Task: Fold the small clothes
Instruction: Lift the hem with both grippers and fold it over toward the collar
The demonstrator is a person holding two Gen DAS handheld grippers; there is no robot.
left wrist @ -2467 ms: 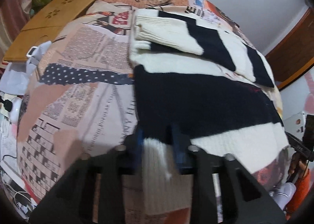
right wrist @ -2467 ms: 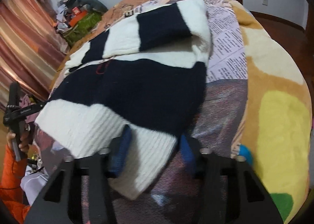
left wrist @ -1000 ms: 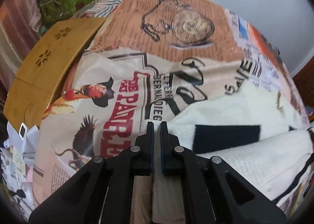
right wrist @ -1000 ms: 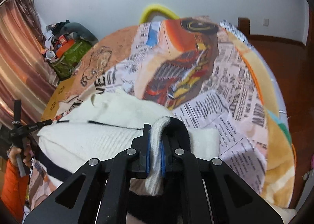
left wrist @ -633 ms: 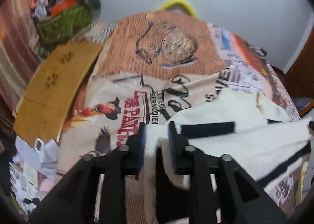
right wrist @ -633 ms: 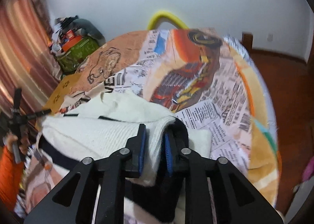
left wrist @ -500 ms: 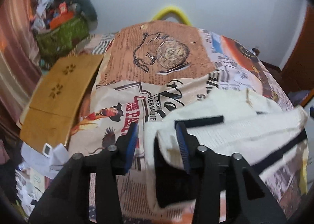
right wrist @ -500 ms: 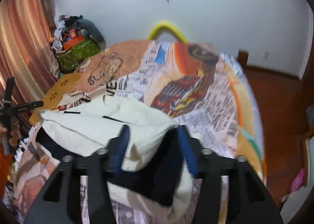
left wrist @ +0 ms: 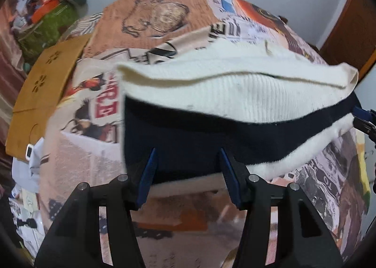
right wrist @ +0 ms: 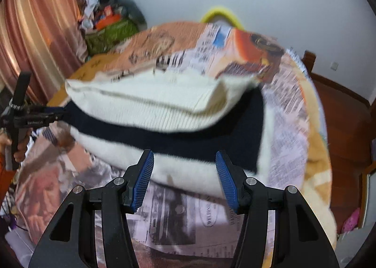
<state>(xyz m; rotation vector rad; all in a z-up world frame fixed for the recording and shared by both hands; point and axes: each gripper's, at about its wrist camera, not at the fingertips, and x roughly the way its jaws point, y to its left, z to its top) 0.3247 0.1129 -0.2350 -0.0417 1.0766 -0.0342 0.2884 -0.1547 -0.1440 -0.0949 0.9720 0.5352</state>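
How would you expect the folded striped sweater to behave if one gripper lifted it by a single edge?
The sweater is thick ribbed knit, so it would probably sag and the fold would open. Its layers bulge loosely, suggesting it is floppy rather than stiff. On the bedspread, pushing would likely bunch it, not slide it.

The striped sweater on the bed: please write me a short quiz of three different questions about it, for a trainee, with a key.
1. True or false: the right gripper is pinching the sweater.
2. Which colour is the top folded layer of the sweater? A) cream B) red C) green
3. Fill in: the sweater lies on a blanket printed like a ____.

Key:
1. False. Its fingers stand apart and nothing is pressed between them; the left gripper has also just been opening and is free of the cloth.
2. A
3. newspaper
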